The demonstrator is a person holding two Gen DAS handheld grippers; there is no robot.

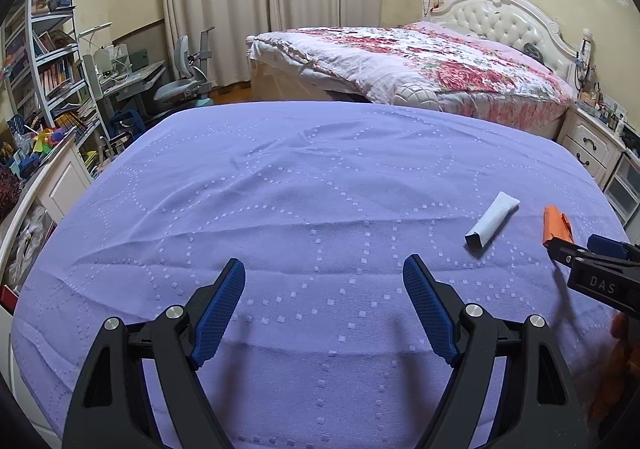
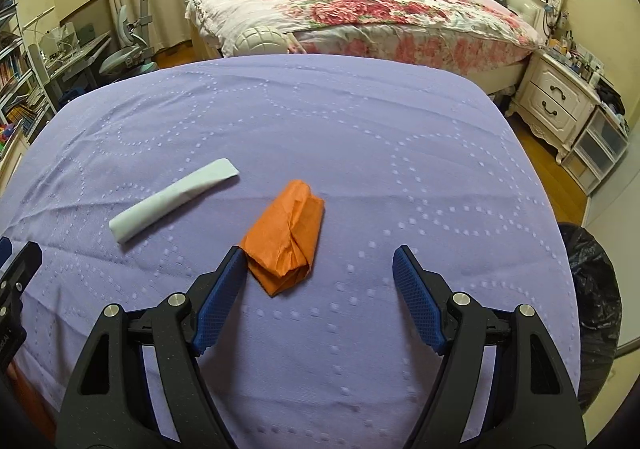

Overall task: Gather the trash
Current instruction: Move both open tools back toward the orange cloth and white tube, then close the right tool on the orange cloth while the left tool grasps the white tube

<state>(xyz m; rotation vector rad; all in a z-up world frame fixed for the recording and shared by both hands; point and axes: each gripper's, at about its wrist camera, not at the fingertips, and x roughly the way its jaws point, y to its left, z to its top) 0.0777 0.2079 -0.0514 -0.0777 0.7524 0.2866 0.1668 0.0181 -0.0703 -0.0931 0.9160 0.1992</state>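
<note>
Nearest us, our right claw hangs with its blue pads spread apart, the crumpled orange paper wrapper lying just ahead of it, touching the left pad but not gripped. Our left claw is likewise apart and empty. Beyond and left of the wrapper lies the squeezed white plastic tube on the lilac quilted bedspread. We judge nothing collected yet; the black-lined bin waits to the wrapper's right.

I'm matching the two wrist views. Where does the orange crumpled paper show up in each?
Left wrist: orange crumpled paper at the far right edge, right of the white tube.
Right wrist: lower centre, beside the right gripper's left finger.
Shared landmark: the white tube, on the purple sheet.
</note>
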